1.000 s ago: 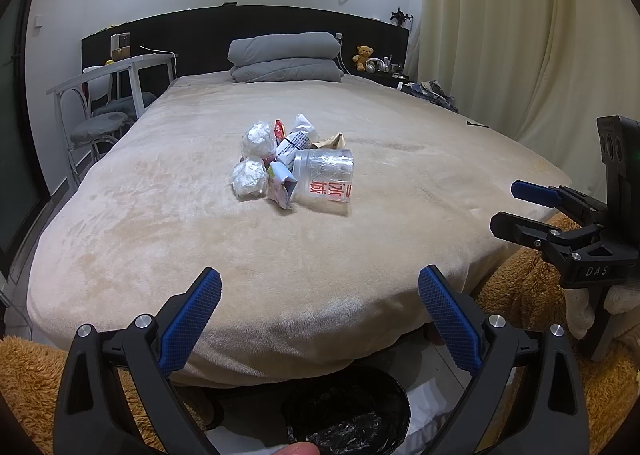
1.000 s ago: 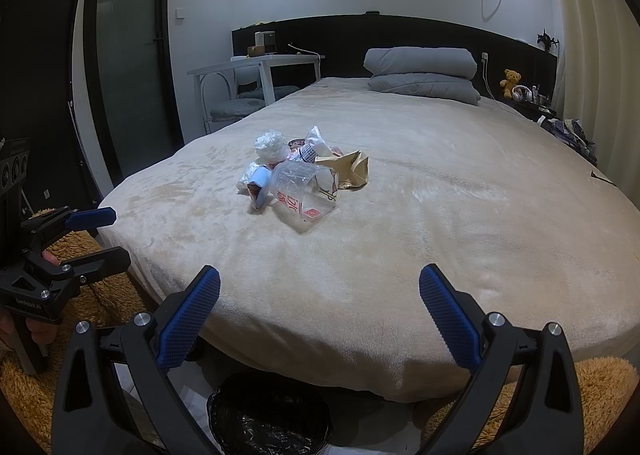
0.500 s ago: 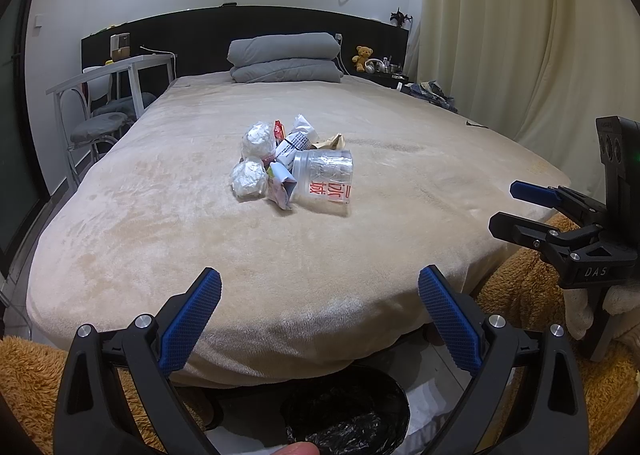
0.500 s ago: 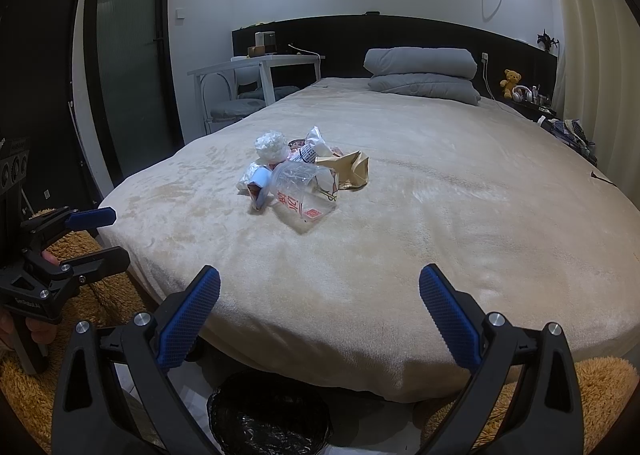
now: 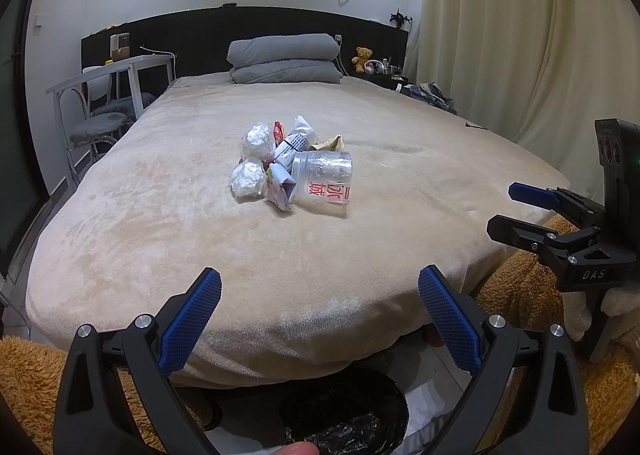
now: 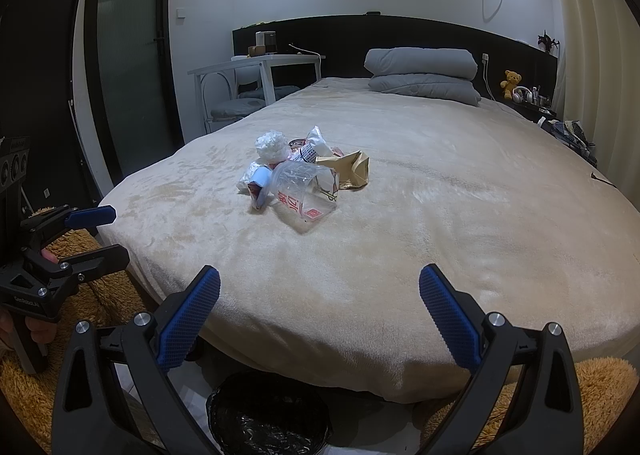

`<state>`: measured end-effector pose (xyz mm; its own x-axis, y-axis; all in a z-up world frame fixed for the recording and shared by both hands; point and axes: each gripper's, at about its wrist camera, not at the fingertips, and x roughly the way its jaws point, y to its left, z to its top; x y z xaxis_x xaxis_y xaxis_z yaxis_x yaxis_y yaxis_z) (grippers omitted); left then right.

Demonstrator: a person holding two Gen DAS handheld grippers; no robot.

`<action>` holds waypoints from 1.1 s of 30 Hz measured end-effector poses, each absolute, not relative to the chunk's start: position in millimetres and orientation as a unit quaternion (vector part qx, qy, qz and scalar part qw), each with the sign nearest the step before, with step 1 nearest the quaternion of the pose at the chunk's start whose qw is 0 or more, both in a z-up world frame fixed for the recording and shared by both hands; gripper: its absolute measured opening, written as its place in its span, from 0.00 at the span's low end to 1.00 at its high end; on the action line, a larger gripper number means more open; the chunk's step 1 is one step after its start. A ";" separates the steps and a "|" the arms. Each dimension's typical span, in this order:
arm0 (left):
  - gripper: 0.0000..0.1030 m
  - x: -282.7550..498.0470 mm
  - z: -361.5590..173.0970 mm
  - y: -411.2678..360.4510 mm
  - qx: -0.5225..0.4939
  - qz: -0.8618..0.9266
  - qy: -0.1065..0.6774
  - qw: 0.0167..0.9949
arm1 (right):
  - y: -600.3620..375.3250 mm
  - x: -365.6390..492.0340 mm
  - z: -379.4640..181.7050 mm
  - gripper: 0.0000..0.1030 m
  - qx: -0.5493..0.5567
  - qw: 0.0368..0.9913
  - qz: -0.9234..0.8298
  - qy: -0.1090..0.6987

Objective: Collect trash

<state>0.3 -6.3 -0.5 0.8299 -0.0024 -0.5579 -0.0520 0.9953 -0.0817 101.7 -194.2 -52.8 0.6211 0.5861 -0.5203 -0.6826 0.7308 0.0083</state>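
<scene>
- Trash pile (image 5: 290, 167) sat out in the middle of the bed (image 5: 160, 223) in the left wrist view: two crumpled white wads on its left, a clear plastic cup (image 5: 326, 179) with red print lying on its side on its right, torn wrappers wedged between them.
- Left tongs (image 5: 319, 309) hung wide open at the foot of the bed with nothing in them, well short of the pile.
- Bin (image 5: 344, 411) with a black liner stood on the floor right below those tongs, tucked against the bed's edge. A good spot for a short drop!
- Right tongs (image 5: 516, 207) showed at the right edge of this view, spread apart and empty, out past the corner of the bed.
- Over in the right wrist view, the same heap lay ahead and a touch left, the cup nearest, a crumpled brown paper bag (image 6: 348, 171) just behind it.
- Right tongs were gaping here too, gripping nothing, with the bin low in the frame beneath them.
- Call it the opening step: nothing picked up yet, by the look of it, everything on the blanket.
- Next move, as I judged it, called for one pair to reach forward over the bed, close on a near piece such as the cup, and carry it back to the bin.
</scene>
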 end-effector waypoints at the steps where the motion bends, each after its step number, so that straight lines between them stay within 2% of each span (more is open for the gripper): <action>1: 0.94 0.4 -0.1 -5.8 -0.047 0.013 0.291 0.955 | -194.2 101.7 -52.8 0.96 -0.095 0.895 0.354 0.253; 17: 0.94 1.4 -0.3 4.7 -0.066 0.029 0.299 0.951 | -202.3 106.2 -49.6 0.96 -0.068 0.891 0.367 0.258; 24: 0.94 20.9 -0.7 20.7 -0.093 0.009 0.325 0.941 | -195.2 139.3 -48.2 0.96 -0.043 0.866 0.392 0.306; 33: 0.94 55.0 15.0 41.3 -0.093 -0.025 0.334 0.938 | -171.6 186.6 -41.5 0.96 -0.057 0.846 0.417 0.328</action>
